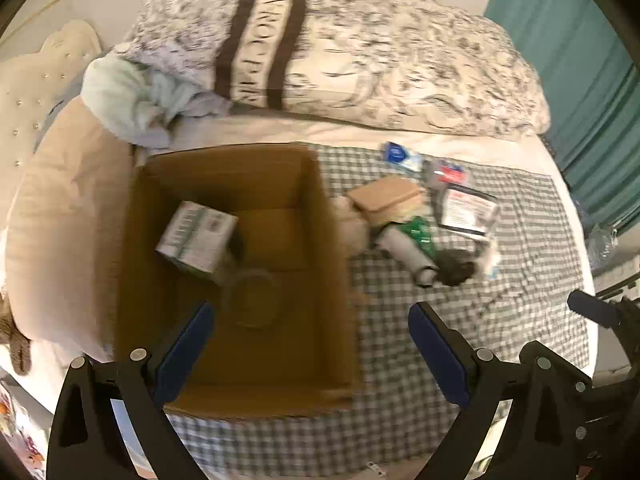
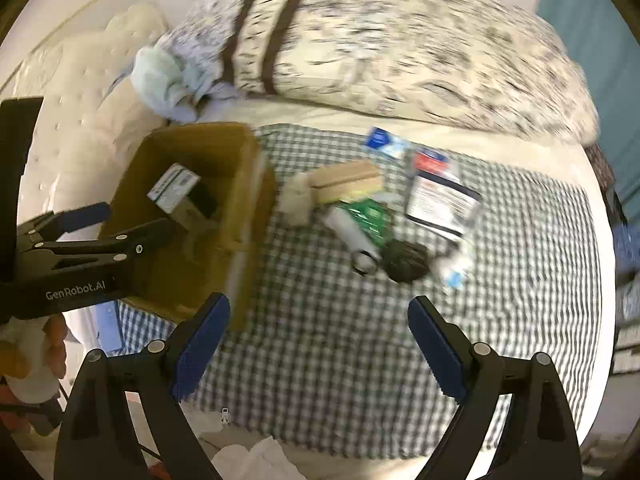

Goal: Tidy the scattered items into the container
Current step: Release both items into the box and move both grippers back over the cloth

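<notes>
The left gripper [image 1: 310,332] hangs spread and empty above the cardboard box [image 1: 320,216]; the right gripper [image 2: 318,320], also spread and empty, hovers right of the box. A carton [image 1: 196,236] lies inside the box. The scattered items [image 1: 424,216] sit right of the box on the checked cloth [image 1: 520,320].

Bed [image 2: 568,184] carries checked cloth [image 2: 340,340], patterned duvet [image 2: 400,40], cream pillow [image 1: 60,240]; cardboard box [image 1: 324,248] on cloth.

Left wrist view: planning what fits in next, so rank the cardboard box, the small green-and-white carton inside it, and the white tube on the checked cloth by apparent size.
1. cardboard box, by far the largest.
2. green-and-white carton.
3. white tube, slimmer; carton and tube lengths look close, and blur makes that unsure.
</notes>
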`<state>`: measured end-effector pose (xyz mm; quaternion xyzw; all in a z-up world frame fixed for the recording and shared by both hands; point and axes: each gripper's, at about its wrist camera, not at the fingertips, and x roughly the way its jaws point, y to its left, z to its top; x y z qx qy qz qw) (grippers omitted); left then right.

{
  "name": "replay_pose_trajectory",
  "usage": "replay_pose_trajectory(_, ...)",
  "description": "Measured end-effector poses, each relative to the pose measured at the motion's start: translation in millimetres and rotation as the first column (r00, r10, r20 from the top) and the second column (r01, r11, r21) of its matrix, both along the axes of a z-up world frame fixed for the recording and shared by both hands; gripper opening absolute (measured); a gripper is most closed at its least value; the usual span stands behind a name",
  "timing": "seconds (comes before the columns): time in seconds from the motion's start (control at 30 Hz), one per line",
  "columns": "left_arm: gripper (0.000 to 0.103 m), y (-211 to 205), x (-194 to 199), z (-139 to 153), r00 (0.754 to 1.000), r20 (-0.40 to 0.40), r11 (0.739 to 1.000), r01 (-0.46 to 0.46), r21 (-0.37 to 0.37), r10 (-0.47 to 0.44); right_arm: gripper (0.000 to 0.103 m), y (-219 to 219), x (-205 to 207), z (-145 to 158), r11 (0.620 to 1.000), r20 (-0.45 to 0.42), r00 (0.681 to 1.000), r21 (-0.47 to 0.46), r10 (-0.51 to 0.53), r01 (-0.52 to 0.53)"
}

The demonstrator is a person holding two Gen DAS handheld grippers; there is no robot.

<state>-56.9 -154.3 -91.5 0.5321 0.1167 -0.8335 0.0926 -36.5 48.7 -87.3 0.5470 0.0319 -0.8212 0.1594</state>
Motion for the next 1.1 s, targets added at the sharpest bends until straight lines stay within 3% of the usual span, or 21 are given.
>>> replay_pose_trajectory(0.17, 0.100, 56, -4, 3, 0.999, 0.013, 1.000, -0.030, 0.005, 0.030, 0.091, 67, 0, 3, 1.000, 0.000, 1.000, -0.014, -0.023, 0.023)
replay_pose_trajectory(0.3, 0.100, 91, -9, 1, 0.994, 0.019, 0.994, -0.109, 0.028, 0.108, 0.091, 112, -4, 6, 1.000, -0.019, 1.000, -0.016, 0.000, 0.000)
replay_pose_trajectory(0.5, 0.100, 128, -14, -7, 0.979, 0.026, 0.979, -0.202, 0.039, 0.201, 0.091, 153, -12, -2, 0.998, -0.022, 0.998, -0.019, 0.065, -0.066)
replay_pose_trajectory(0.83, 0.100, 153, -26, -30, 0.980, 0.020, 0.980, -0.197, 0.031, 0.196, 0.091, 174, -35, -34, 0.990, 0.038, 0.990, -0.036, 0.135, -0.134)
replay_pose_trajectory(0.93, 0.100, 154, -36, -48, 0.982, 0.040, 0.983, -0.183, -0.003, 0.183, 0.091, 170, -45, -47, 0.989, 0.059, 0.987, -0.030, 0.149, -0.147)
replay_pose_trajectory(1.1, 0.100, 150, -53, -81, 0.984, 0.038, 0.985, -0.175, 0.000, 0.174, 0.091, 155, -64, -73, 0.980, 0.070, 0.978, 0.026, 0.196, -0.198)
